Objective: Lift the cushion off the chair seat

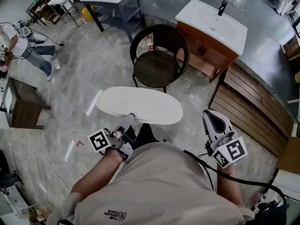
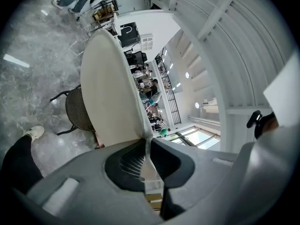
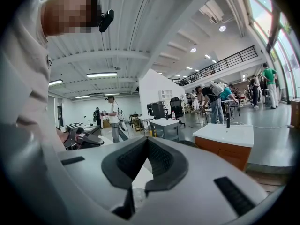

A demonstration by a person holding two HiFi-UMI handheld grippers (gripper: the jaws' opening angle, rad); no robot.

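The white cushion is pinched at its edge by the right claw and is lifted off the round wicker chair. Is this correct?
Not quite: the left claw pinches the white cushion at its edge, as the left gripper view shows. It is lifted off the round wicker chair, as you say.

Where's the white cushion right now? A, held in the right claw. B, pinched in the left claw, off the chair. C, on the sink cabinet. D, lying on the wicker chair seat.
B: the left claw grips the cushion by its edge, and the chair seat is bare.
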